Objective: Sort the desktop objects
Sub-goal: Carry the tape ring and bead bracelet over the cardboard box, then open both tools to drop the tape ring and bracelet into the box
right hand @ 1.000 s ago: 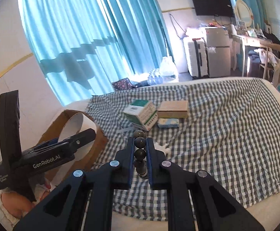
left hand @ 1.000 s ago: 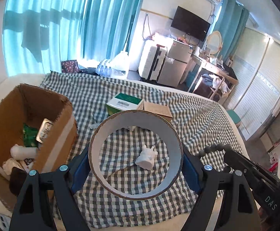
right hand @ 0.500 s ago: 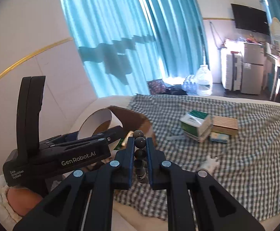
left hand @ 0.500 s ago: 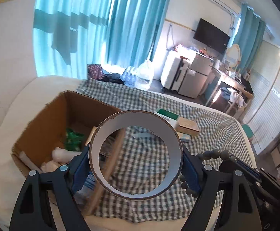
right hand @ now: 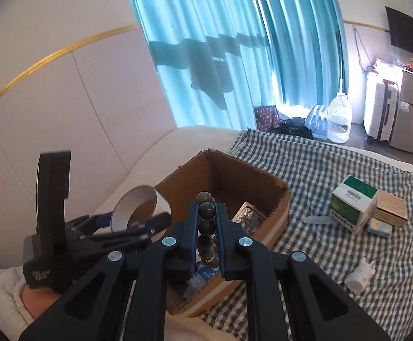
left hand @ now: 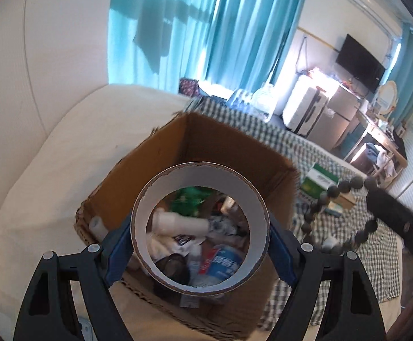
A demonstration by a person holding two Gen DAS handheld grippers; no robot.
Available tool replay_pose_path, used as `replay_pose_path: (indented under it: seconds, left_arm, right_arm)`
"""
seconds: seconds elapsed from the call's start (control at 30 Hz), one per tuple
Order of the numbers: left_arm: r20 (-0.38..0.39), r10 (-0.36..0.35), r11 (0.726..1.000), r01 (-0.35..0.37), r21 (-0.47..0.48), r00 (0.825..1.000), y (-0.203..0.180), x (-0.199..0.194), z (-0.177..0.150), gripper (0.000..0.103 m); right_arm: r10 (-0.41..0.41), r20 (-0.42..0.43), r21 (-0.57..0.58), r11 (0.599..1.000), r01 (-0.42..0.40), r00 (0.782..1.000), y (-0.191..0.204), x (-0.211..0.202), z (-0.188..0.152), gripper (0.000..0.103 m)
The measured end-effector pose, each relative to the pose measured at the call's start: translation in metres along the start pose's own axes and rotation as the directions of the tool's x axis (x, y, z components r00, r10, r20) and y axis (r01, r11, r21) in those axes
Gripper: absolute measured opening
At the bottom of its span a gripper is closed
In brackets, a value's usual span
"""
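My left gripper [left hand: 200, 233] is shut on a wide cardboard tape ring [left hand: 200, 284], held over the open cardboard box [left hand: 234, 145], whose jumbled contents show through the ring. From the right wrist view the same ring [right hand: 126, 201] hangs at the box's [right hand: 274, 187] left rim. My right gripper [right hand: 207, 221] is shut on a string of dark beads [right hand: 206, 210], above the box's near side. In the left wrist view the beads [left hand: 331, 193] dangle to the right of the box.
On the checked cloth [right hand: 334, 170] lie a green-and-white carton [right hand: 354, 201], a brown box [right hand: 391, 210], a small blue packet [right hand: 379, 227] and a white plug-like object [right hand: 359, 275]. A person's hand [right hand: 33, 301] holds the left gripper. A white cushion [left hand: 50, 170] borders the box.
Both grippers swung left from over the cloth to above the cardboard box. The ring and the beads stayed in their grips.
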State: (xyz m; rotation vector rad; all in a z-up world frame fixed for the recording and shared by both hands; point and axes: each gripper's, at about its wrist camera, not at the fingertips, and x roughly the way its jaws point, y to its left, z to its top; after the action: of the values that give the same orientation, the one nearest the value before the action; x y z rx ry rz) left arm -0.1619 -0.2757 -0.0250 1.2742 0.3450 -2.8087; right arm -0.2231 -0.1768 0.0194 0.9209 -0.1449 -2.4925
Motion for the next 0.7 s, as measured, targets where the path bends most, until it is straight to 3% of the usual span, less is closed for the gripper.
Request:
replay_pose_path:
  seconds: [0.33,0.37,0.4,0.47,0.7]
  left_arm:
    - [-0.098,0.002,1.000,-0.004,-0.014,0.995,0.012,0.055,-0.023,0.086]
    - [-0.104,0.004,1.000,-0.006,-0.015,0.995,0.012,0.058,-0.023,0.093]
    - [-0.117,0.012,1.000,-0.014,-0.014,0.993,0.011,0.061,-0.023,0.097]
    - [-0.131,0.034,0.999,-0.032,0.014,0.991,0.005,0.065,-0.026,0.100]
    - [-0.121,0.020,0.999,-0.016,0.035,0.992,-0.013,0.052,-0.031,0.100]
  right_arm:
    - [0.016,-0.123,0.015,1.000,-0.015,0.992,-0.006,0.075,0.003,0.013]
    - [0.020,-0.129,0.020,1.000,-0.017,0.991,-0.006,0.078,0.003,0.026]
    - [0.009,-0.128,0.026,1.000,-0.006,0.992,-0.007,0.080,0.003,0.052]
    - [-0.010,-0.095,0.027,1.000,0.013,0.995,-0.007,0.077,0.004,0.068]
    - [-0.020,0.006,0.058,0.998,0.020,1.000,-0.024,0.037,0.003,0.069]
